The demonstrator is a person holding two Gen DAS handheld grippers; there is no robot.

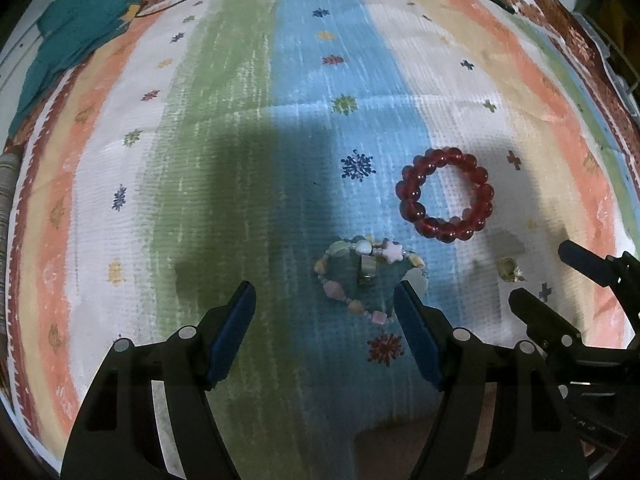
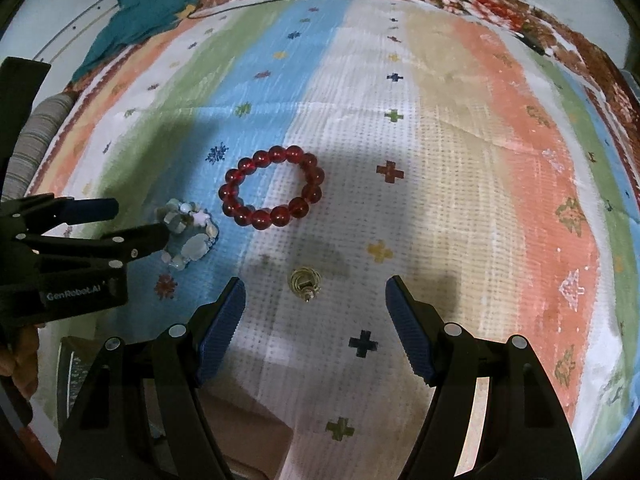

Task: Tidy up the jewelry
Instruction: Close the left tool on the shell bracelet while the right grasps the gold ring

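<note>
Blue ribbed pads line both tongs, and both stand wide open with nothing held. The right tongs point steeply down with a small gold ring lying on the white stripe just in front of the gap between the pads, not touched. The left tongs hang over the blue stripe, and the pastel bead bracelet with a pink star bead lies just ahead, near the right pad; a small silver piece sits inside its loop. The red bead bracelet lies further out, apart from both.

The step in hand looks like the first pick-up. For the ring, I would centre it between the pads and come straight down, because it is small and lies flat on the soft striped cloth, so the pads can push it away or catch the fabric. For the pastel bracelet, grip one side of the loop, not the whole.
</note>
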